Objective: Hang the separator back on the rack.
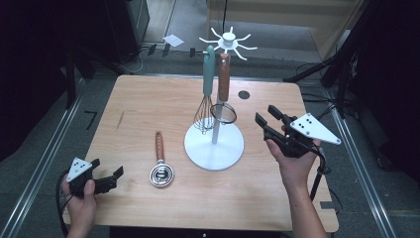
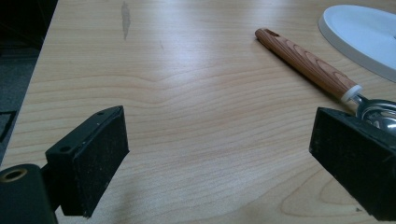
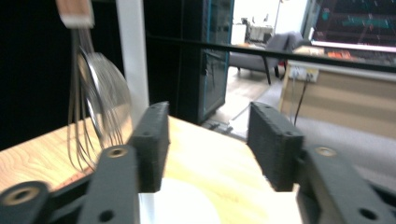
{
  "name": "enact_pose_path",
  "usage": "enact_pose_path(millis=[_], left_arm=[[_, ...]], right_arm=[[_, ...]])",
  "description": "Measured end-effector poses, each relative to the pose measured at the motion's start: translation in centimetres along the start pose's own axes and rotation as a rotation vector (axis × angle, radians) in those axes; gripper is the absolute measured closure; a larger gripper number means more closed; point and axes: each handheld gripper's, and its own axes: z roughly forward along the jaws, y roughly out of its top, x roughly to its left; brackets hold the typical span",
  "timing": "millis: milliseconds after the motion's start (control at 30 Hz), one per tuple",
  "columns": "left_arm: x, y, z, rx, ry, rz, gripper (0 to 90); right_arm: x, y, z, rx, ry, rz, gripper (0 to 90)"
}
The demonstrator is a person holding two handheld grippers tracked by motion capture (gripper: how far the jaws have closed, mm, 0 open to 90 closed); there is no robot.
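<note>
A white hanging stand [image 1: 214,146] with a round base and spoked top is at the middle of the wooden table [image 1: 148,99]. A teal-handled whisk [image 1: 208,74] and a wood-handled strainer [image 1: 224,79] hang from it. A metal scoop with a wooden handle [image 1: 160,161] lies left of the base. My left gripper [image 1: 111,179] rests near the front left corner, open and empty, with the scoop [image 2: 306,63] ahead to its right. My right gripper [image 1: 265,121] hovers just right of the stand, open with nothing between its jaws. The strainer [image 3: 109,98] and whisk wires [image 3: 77,135] hang beyond its left jaw.
A dark round mark [image 1: 243,94] sits on the table behind the stand. Metal rails [image 1: 44,163] run along the floor on both sides. The stand's pole [image 3: 133,56] and base [image 3: 182,205] are close in front of the right gripper. The stand's base [image 2: 364,35] edges the left gripper view.
</note>
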Motion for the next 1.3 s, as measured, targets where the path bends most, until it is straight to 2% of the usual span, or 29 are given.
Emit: enact_pose_path(millis=[133,267,367,400,600,767,933,1000,1233,1300], left_arm=[[-0.1,0.0,-0.1,-0.008,-0.003,0.009,5.0],[-0.4,0.0,-0.2,-0.009,-0.012,0.038,5.2],[-0.7,0.1,-0.2,0.010,0.029,0.052,11.0],[-0.7,0.1,-0.2,0.009,0.032,0.047,14.7],[-0.9,0.3,-0.4,0.009,0.035,0.049,21.2],[-1.4,0.4,-0.3,0.008,-0.021,0.051,35.1],[-1.8,0.4,0.1,0.017,-0.071,0.043,44.2],[-1.8,0.4,0.1,0.019,-0.116,0.022,48.7],[-2.4,0.5,0.0,0.012,-0.197,0.011,58.2],[-2.8,0.5,0.1,0.017,-0.205,0.019,58.8]], right_arm=[[-0.5,-2.0,-0.6,0.040,-0.029,0.026,40.0],[-1.0,-3.8,-1.2,0.070,-0.047,0.042,37.2],[-1.4,-5.2,-1.9,0.087,-0.062,0.071,36.0],[-1.6,-5.6,-2.2,0.091,-0.068,0.078,35.8],[-2.2,-8.0,-3.7,0.127,-0.101,0.108,35.7],[-2.1,-9.9,-5.0,0.157,-0.142,0.144,35.5],[-1.8,-11.3,-6.2,0.178,-0.168,0.162,35.5],[-1.6,-11.9,-6.6,0.196,-0.185,0.169,35.5],[-1.1,-13.0,-7.1,0.235,-0.185,0.185,35.4],[-1.0,-13.1,-7.0,0.240,-0.185,0.188,35.4]])
